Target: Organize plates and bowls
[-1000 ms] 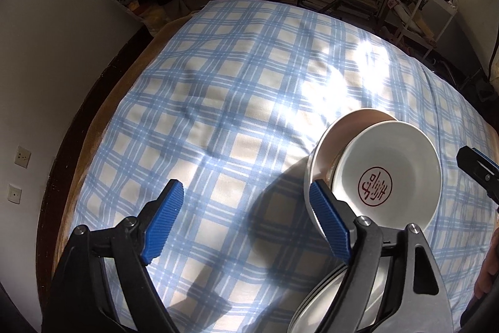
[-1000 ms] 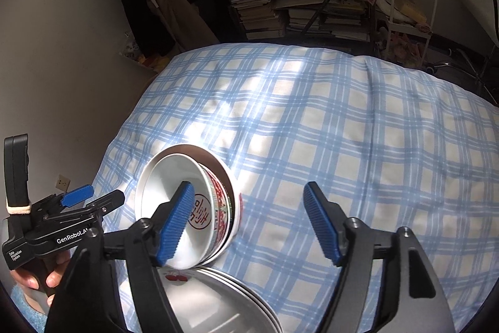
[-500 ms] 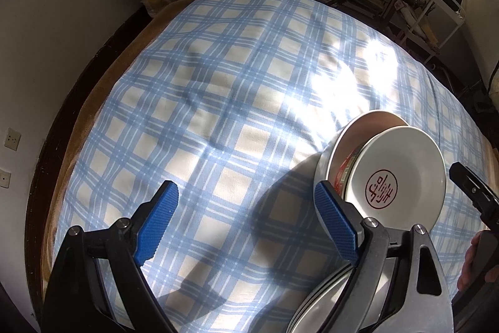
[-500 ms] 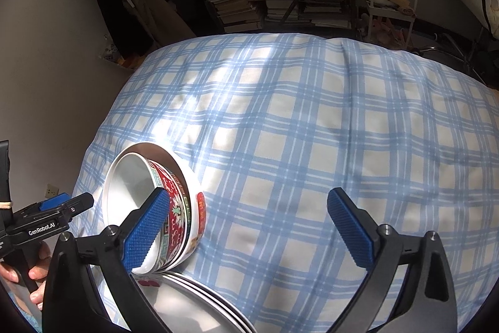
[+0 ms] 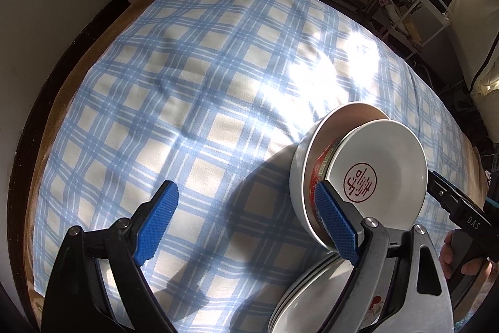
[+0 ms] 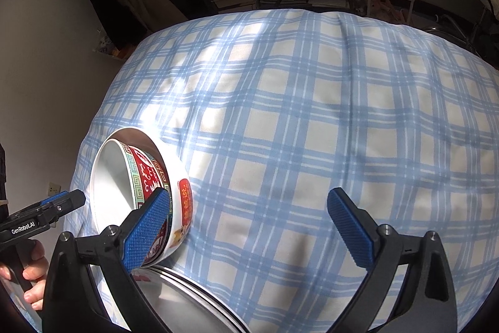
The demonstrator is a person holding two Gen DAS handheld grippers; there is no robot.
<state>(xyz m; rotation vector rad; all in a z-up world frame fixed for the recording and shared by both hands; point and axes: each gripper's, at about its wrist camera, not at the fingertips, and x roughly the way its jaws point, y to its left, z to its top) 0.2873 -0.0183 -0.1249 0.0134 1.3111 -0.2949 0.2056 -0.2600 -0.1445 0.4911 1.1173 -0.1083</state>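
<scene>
Red-patterned bowl [image 6: 146,173] nested in white bowl [image 6: 181,192], both tipped on side at 8 o'clock on plaid-covered bed [image 6: 296,130], plate stack [image 6: 187,301] just below. Left hand-held gripper [image 5: 243,223] & right hand-held gripper [image 6: 246,227] wide open, holding nothing.
</scene>
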